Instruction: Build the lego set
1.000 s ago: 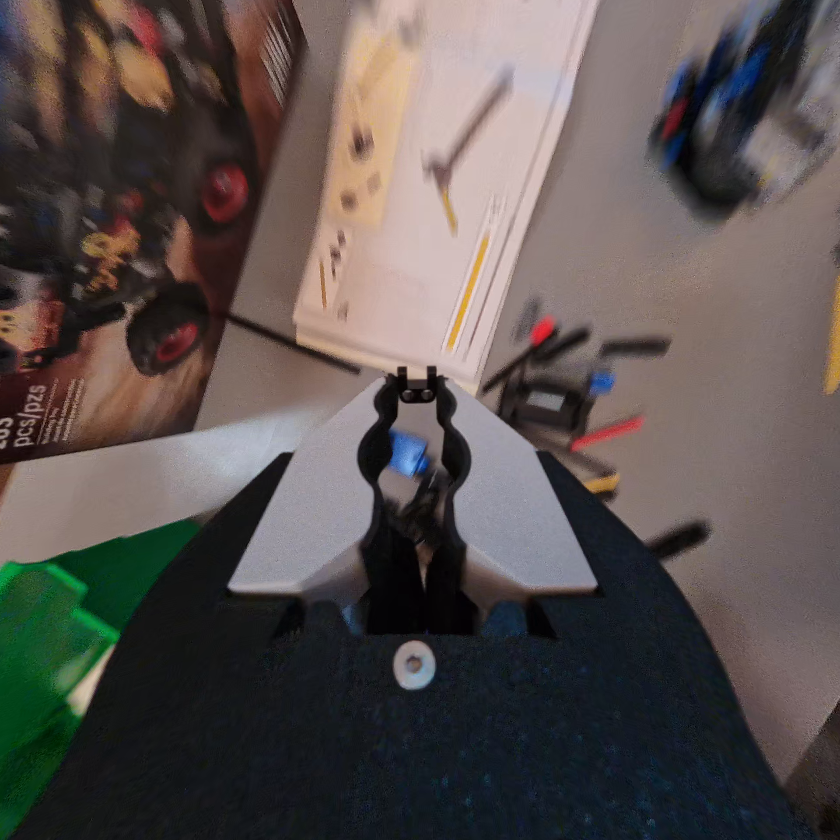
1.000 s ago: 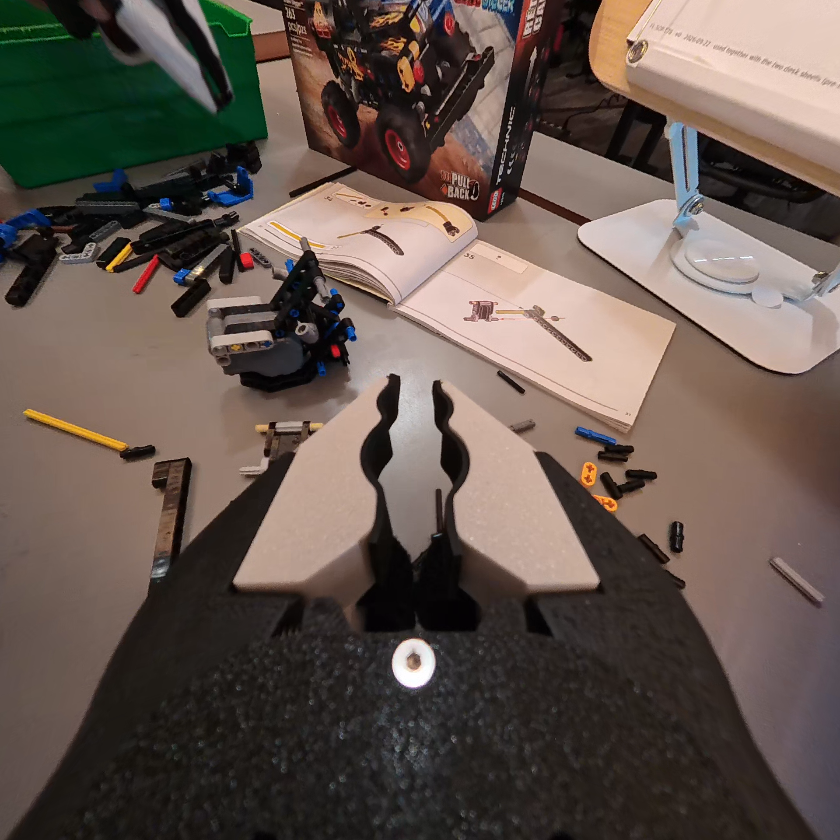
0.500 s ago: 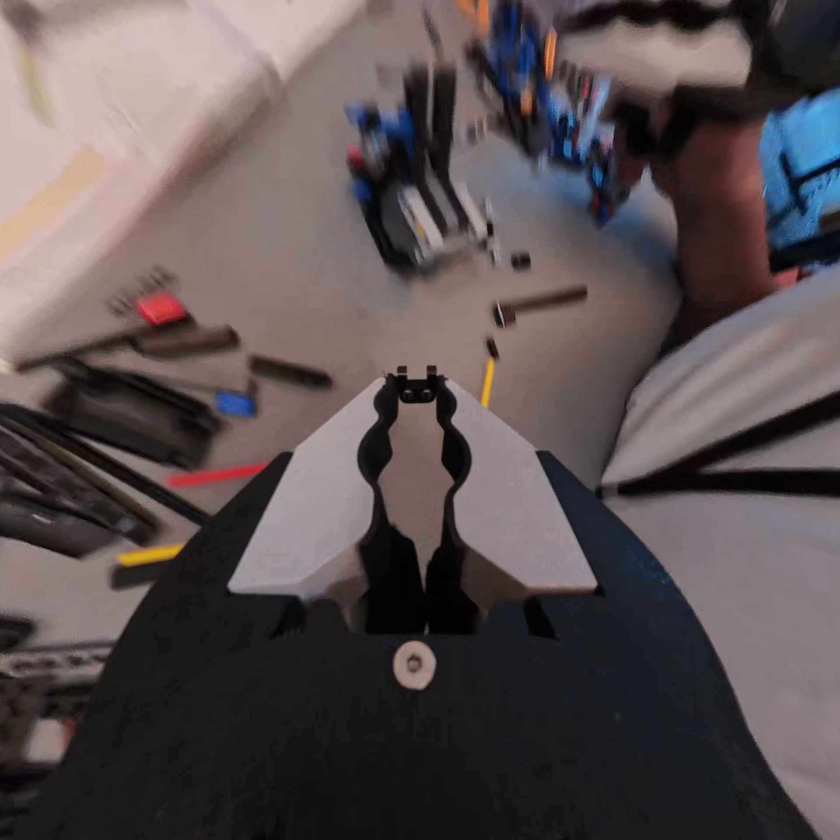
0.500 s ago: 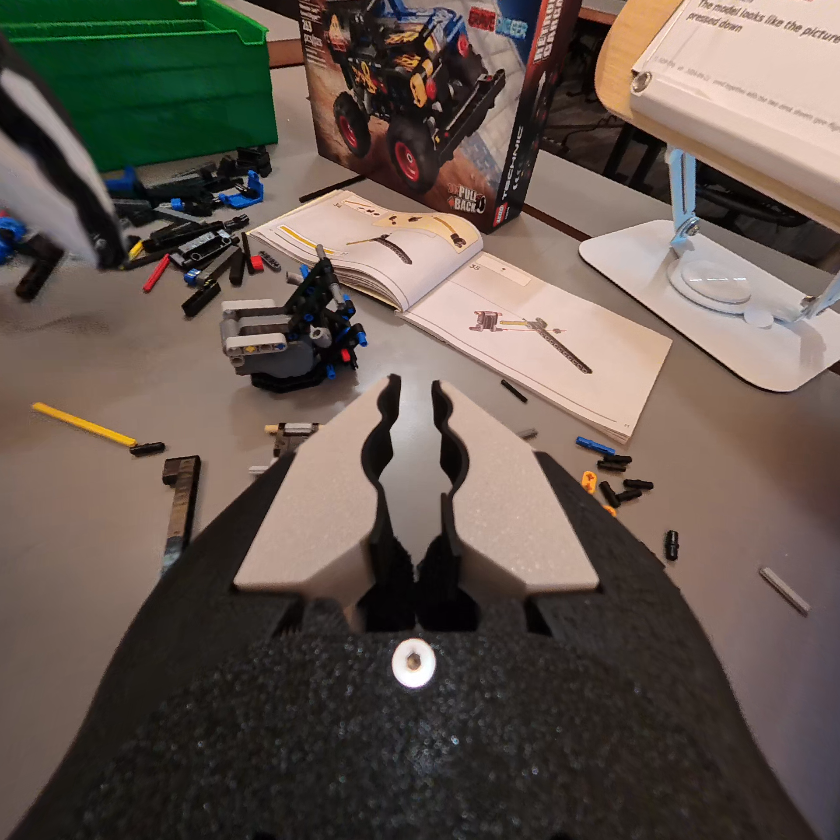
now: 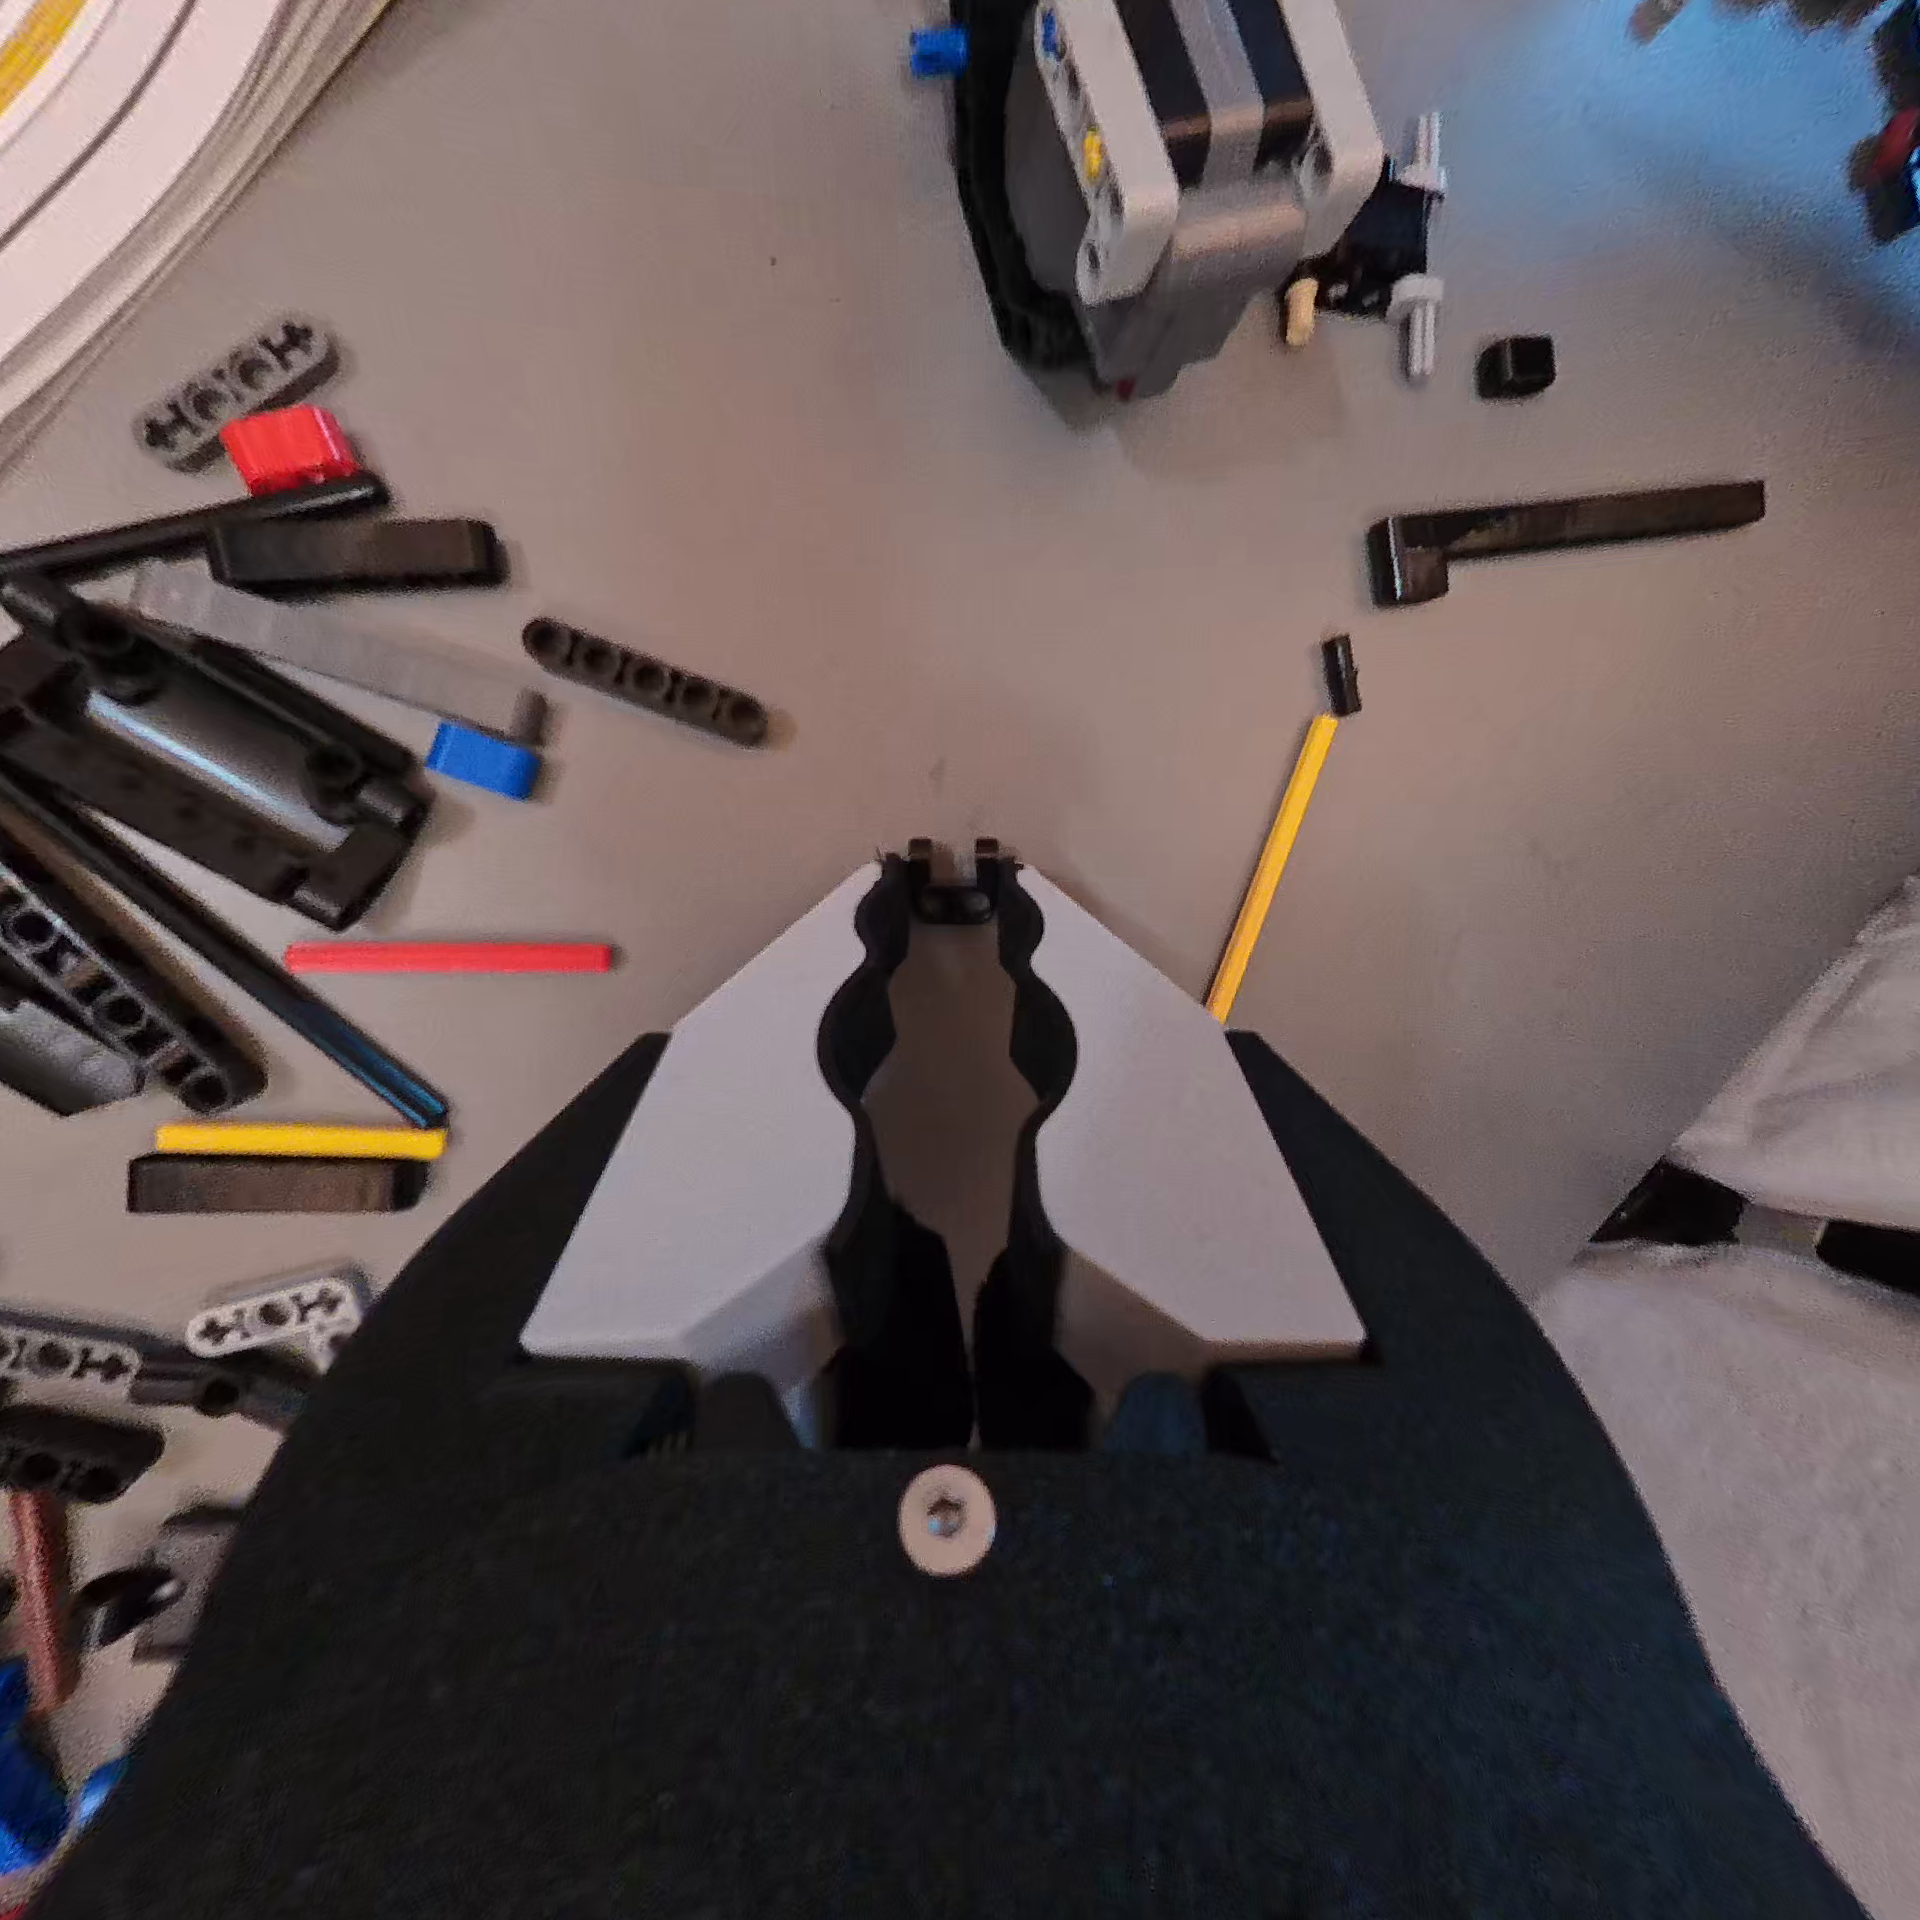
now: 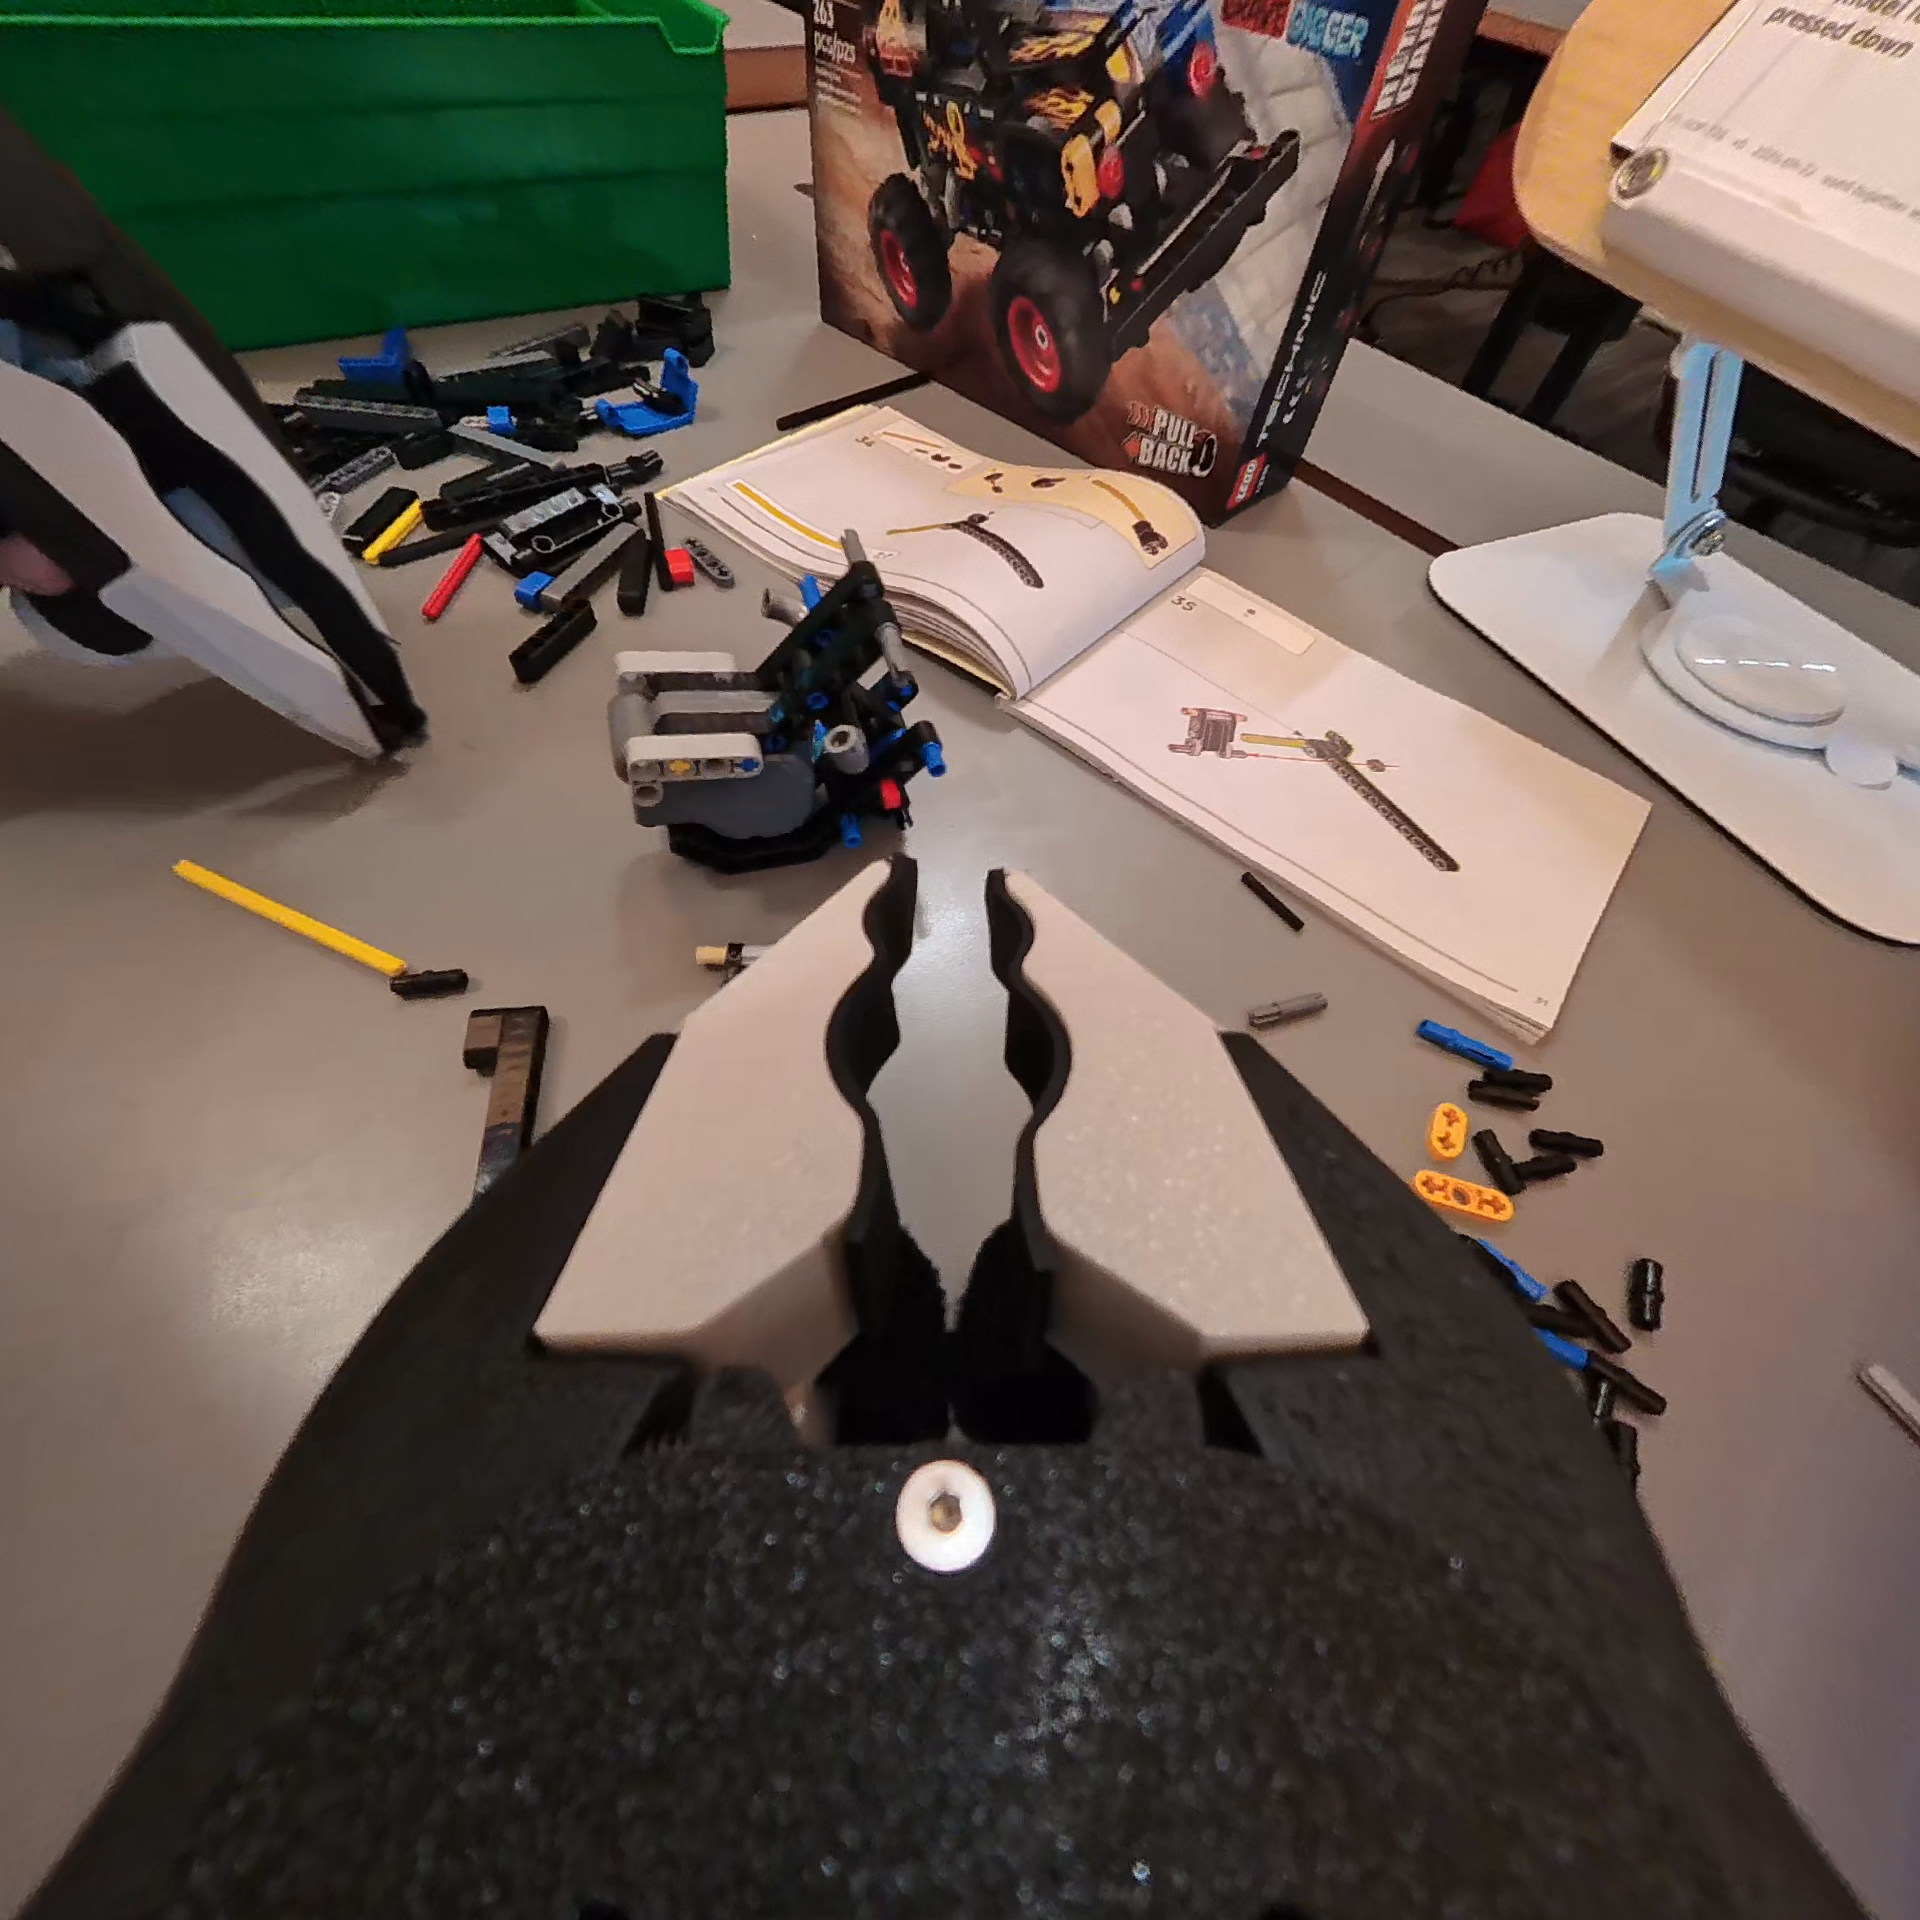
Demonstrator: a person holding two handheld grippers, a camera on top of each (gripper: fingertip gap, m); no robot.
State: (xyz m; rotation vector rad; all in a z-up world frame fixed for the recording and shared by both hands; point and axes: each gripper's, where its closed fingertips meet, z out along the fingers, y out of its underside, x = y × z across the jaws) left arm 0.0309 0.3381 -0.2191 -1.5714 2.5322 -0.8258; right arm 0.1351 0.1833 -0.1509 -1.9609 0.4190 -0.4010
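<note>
Left wrist view: the left gripper (image 5: pixel 951 868) pinches a small black connector (image 5: pixel 953 902) at its very tips, over bare table (image 5: pixel 810 343) at mid-frame.
Connector handling: I'd judge it light, hard and slick; held only by its edge, so it could twist or pop out if pushed off-axis.
Build: the half-made model (image 6: pixel 764 743) sits centre-left in the right wrist view, on its black base, grey block toward the camera, blue pins sticking out.
Where to hold: the grey block (image 5: pixel 1174 177) looks the sturdiest place; the pins and the thin axle on top seem easy to knock loose.
Right gripper: the right gripper (image 6: pixel 948 883) holds nothing, jaws a narrow gap apart, just short of the model.
Loose parts: a yellow axle (image 5: pixel 1273 862) lies just right of the left tips; a black beam (image 5: pixel 1558 535) at upper right; a heap of beams (image 6: pixel 499 478) at upper left in the right view.
Open room: bare table between the left tips and the model gives a straight path.
Edges: manual (image 6: pixel 1143 665) and box (image 6: pixel 1122 239) crowd the far side; a white stand (image 6: pixel 1621 665) at right.
</note>
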